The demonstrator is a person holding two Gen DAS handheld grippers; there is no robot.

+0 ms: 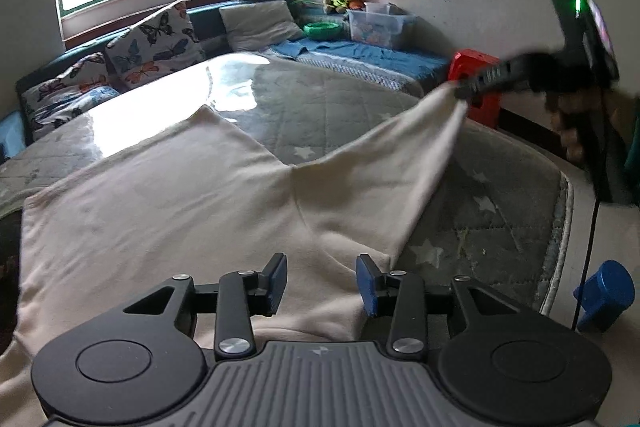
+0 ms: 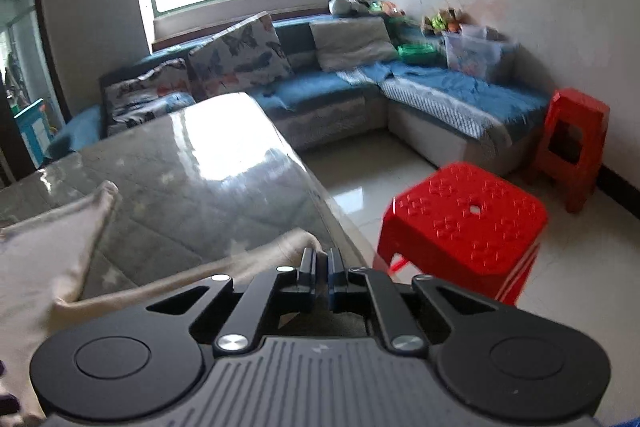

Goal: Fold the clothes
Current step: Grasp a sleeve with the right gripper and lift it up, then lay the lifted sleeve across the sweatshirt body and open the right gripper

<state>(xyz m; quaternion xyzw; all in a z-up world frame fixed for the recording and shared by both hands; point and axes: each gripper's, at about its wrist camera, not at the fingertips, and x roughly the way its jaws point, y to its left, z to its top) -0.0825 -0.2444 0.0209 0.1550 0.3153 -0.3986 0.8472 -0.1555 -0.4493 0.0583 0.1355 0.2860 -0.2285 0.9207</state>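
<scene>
A cream garment point(image 1: 168, 203) lies spread on the grey quilted table top point(image 1: 320, 107). My left gripper point(image 1: 322, 281) is open just above the garment's near edge, with cloth under and between its blue pads. My right gripper point(image 1: 466, 91) is shut on the end of a sleeve point(image 1: 400, 163) and holds it stretched up to the right above the table. In the right wrist view the right gripper point(image 2: 322, 259) has its fingers pressed together on a strip of cream cloth point(image 2: 280, 247), and the rest of the garment point(image 2: 44, 247) lies at the left.
A blue corner sofa point(image 2: 320, 95) with cushions stands beyond the table under a window. Two red stools point(image 2: 464, 219) stand on the tiled floor to the right of the table. A blue object point(image 1: 606, 293) sits by the table's right edge.
</scene>
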